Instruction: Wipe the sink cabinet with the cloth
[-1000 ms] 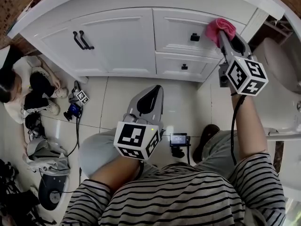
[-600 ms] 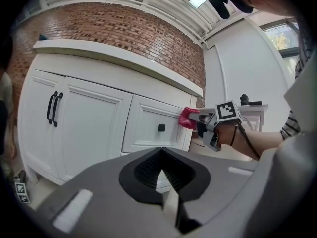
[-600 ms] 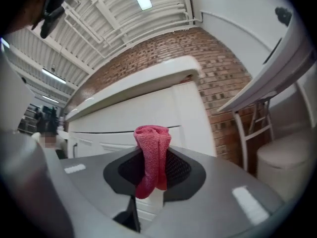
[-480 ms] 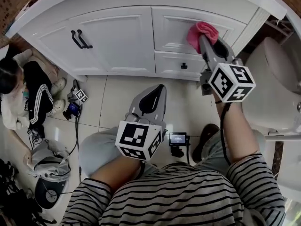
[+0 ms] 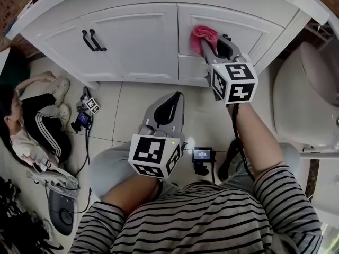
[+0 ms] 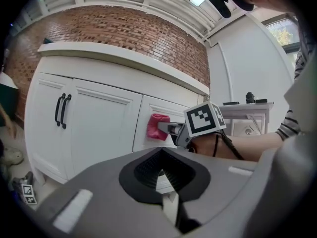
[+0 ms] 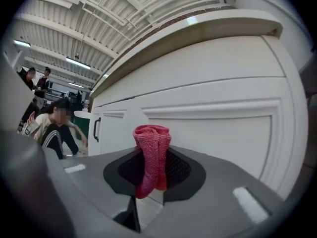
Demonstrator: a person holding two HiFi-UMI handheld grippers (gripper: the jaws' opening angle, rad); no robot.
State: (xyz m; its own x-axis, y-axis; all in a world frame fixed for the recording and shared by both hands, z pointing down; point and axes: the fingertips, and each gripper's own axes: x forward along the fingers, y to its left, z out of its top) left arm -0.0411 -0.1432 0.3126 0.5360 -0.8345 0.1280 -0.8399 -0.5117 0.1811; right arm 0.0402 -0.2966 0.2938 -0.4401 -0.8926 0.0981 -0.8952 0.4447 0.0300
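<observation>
Head view gave me the R gripper [image 5: 211,47] reached fwd at the white sink cabinet [image 5: 137,41], jaws clamped on the pink cloth [image 5: 204,34]. The cloth was bunched up and pressed vs. the top drawer front [image 5: 241,28], near its left end, just right of the double doors w/ the black handles [image 5: 90,40]. Right gripper view confirmed it: the cloth stood upright between the jaws, pinched tight, w/ the drawer panel right behind. My L gripper [image 5: 168,109] hung low over the tile floor [image 5: 127,110], well apart from the cabinet; left gripper view showed its jaws together w/ nothing between them. At far left a person [image 5: 32,123] sat on the floor beside the cabinet's corner.
</observation>
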